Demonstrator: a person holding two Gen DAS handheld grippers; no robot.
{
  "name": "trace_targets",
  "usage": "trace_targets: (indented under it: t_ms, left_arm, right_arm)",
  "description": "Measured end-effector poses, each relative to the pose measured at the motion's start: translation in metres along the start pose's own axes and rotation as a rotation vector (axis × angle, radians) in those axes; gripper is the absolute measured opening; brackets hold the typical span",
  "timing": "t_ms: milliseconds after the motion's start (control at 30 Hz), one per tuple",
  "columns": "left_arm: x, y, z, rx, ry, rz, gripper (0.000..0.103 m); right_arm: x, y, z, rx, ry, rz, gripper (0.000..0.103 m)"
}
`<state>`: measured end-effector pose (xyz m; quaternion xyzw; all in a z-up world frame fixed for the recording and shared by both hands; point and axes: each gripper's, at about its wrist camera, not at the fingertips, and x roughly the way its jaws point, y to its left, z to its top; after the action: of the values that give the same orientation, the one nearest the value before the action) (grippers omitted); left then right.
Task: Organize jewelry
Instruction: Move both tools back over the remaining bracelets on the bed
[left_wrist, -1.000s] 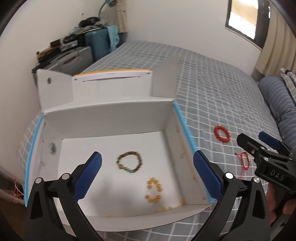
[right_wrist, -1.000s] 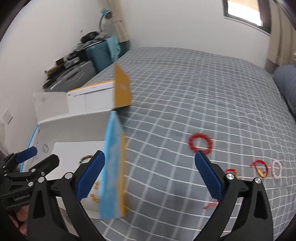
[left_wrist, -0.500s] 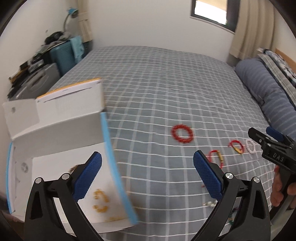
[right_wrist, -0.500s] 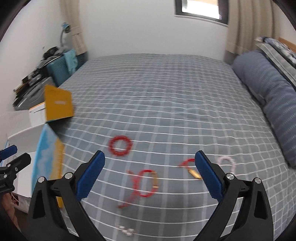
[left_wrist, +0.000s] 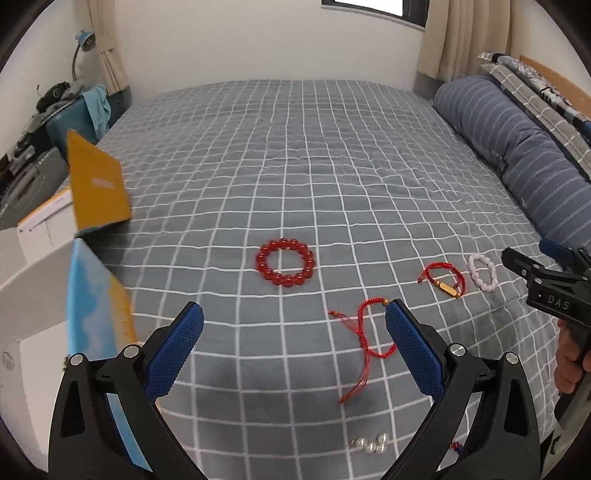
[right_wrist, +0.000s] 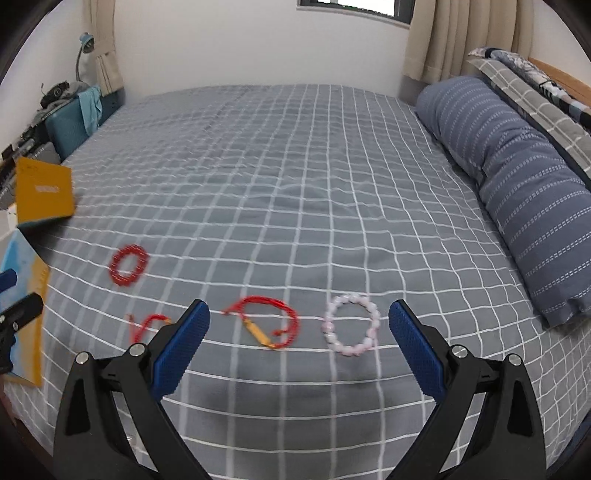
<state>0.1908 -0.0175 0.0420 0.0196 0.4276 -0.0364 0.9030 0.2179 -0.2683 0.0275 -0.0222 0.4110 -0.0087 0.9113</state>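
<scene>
4 bracelets (left_wrist: 285, 262) flat on checked bedspread (left_wrist: 295, 166)

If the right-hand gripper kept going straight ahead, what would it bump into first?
Probably the pale pink bead bracelet on the checked bedspread: it lies just ahead between the open right gripper's fingers, with the red cord bracelet slightly left. Depth is uncertain.

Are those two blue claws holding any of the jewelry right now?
No. The left gripper and right gripper are both open and empty; the bracelets, such as the red bead bracelet, lie untouched on the bed.

Box (left_wrist: 33, 258) cut off at left
</scene>
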Motion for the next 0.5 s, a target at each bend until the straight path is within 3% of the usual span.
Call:
trace_targets:
  t_ms: [500]
  left_arm:
    - [0.065,-0.037,-0.016,-0.018,0.087,-0.051,0.097]
  right_arm:
    - [0.072,-0.046,-0.027,0.061,0.142,-0.012,0.09]
